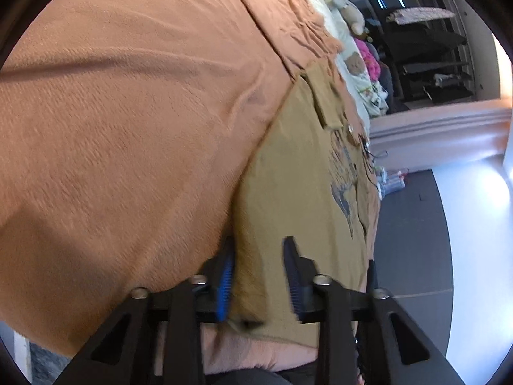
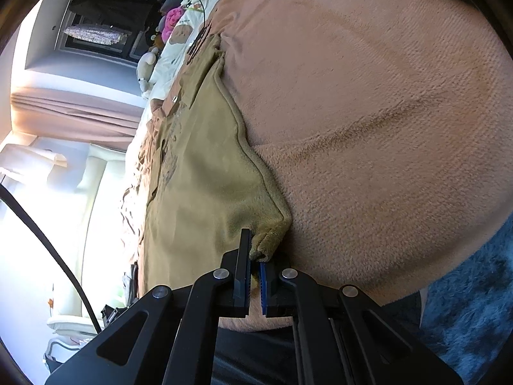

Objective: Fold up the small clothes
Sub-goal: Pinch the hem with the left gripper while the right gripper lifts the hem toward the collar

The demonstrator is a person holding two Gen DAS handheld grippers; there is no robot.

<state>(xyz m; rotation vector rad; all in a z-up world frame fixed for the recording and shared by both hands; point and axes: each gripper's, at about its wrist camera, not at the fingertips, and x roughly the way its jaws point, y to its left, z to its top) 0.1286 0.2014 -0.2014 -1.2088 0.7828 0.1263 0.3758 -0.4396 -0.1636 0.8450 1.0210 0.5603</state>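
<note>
Shirt (image 1: 298,192) flat on the blanket (image 1: 128,128), no fold visible yet; right gripper (image 2: 255,264) clamped on its hem corner; left gripper (image 1: 259,272) spread wide over the hem, gripping nothing.

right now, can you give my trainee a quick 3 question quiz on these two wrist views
1. True or false: the right gripper has its jaws pinched on a corner of the tan shirt.
2. Multiple choice: the left gripper is A) shut on the shirt, B) open with the shirt's edge between its jaws, C) out of view.
3. Short answer: what does the shirt lie on?

Key
1. True.
2. B.
3. An orange-brown blanket spread over the bed.
</note>
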